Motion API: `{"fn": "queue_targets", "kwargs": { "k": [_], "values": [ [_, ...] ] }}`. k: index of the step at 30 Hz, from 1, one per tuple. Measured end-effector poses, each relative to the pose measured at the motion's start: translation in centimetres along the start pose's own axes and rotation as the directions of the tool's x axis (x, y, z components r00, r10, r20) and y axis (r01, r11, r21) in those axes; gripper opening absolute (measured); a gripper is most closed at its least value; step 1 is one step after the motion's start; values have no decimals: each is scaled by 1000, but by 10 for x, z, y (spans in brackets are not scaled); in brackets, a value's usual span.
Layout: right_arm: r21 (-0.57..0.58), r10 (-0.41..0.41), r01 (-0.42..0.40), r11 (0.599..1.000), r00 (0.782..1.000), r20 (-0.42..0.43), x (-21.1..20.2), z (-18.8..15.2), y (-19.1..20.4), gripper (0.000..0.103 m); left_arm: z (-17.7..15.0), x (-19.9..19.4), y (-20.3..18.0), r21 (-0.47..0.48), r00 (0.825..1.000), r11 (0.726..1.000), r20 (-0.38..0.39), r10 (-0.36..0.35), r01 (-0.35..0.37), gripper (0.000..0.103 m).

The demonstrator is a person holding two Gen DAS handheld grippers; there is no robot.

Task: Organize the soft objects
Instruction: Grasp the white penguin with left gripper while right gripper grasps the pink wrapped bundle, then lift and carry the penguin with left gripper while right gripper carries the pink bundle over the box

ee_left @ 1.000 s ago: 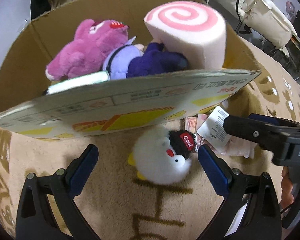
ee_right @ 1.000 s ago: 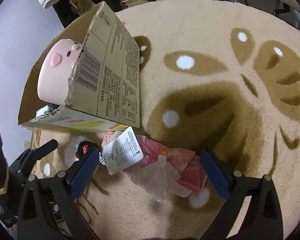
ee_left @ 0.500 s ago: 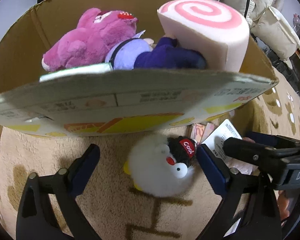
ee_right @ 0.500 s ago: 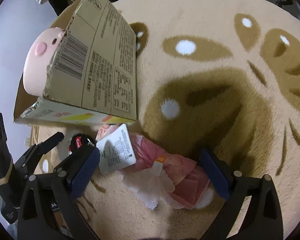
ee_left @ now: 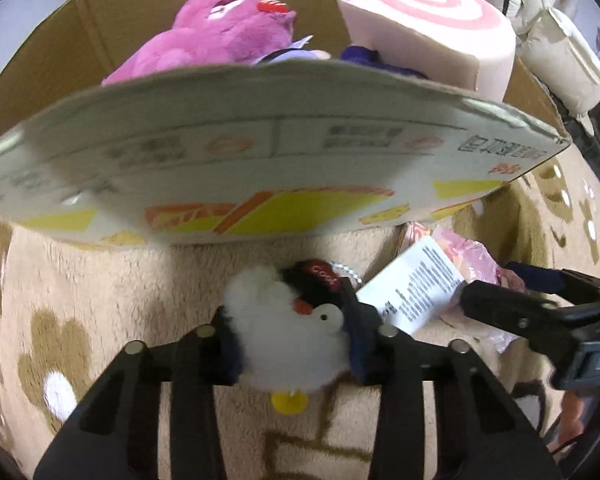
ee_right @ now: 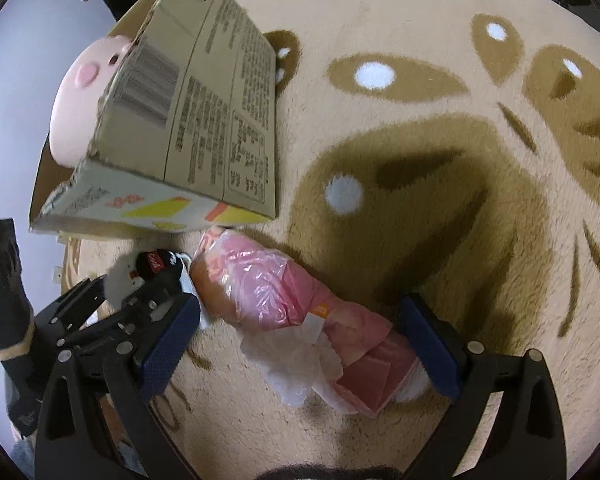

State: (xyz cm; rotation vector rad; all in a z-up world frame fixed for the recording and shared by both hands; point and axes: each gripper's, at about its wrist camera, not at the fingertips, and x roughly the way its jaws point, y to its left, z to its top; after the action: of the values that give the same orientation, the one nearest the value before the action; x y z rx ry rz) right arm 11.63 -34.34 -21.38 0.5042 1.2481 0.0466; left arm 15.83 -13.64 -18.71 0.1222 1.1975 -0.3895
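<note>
Left gripper (ee_left: 292,344) now around white plush (ee_left: 288,340).

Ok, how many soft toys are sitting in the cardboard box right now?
3 showing: purple plush at left, swirl-roll cushion at right, dark blue toy between them. More may be hidden behind the box wall.

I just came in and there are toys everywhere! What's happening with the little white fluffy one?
Someone is tidying soft toys into a cardboard box on the rug. The left gripper has pinched the white fluffy toy, the one with the black cap, just in front of the box. The right gripper is open around a pink toy in a plastic bag but isn't squeezing it yet. A purple plush and a pink swirl cushion are already in the box.
</note>
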Motion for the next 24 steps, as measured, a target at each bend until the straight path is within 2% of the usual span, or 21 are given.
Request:
{"fn": "queue_targets", "kwargs": {
  "k": [7, 13, 17, 20, 22, 24],
  "values": [
    [-28, -39, 39, 999, 999, -15, 8, -9, 12, 103, -6, -14, 6, 6, 1000, 1000, 7, 28, -28, 33],
    [-38, -95, 94, 995, 995, -39, 20, -14, 28, 99, -12, -39, 21, -28, 997, 998, 43, 60, -59, 33],
    [-77, -183, 181, 981, 983, -28, 28, -20, 45, 92, -27, -63, 15, -25, 992, 995, 79, 96, -94, 33],
    [-101, -215, 212, 972, 976, -18, 30, -25, 55, 84, -41, -81, 17, -17, 987, 993, 106, 121, -120, 33],
    [-109, -206, 203, 973, 978, -16, 29, -30, 62, 78, -46, -91, 16, -15, 985, 992, 118, 129, -128, 32],
    [-123, -185, 181, 976, 983, -20, 29, -34, 67, 68, -46, -98, 17, -17, 983, 991, 124, 135, -134, 32]
  ]
}}
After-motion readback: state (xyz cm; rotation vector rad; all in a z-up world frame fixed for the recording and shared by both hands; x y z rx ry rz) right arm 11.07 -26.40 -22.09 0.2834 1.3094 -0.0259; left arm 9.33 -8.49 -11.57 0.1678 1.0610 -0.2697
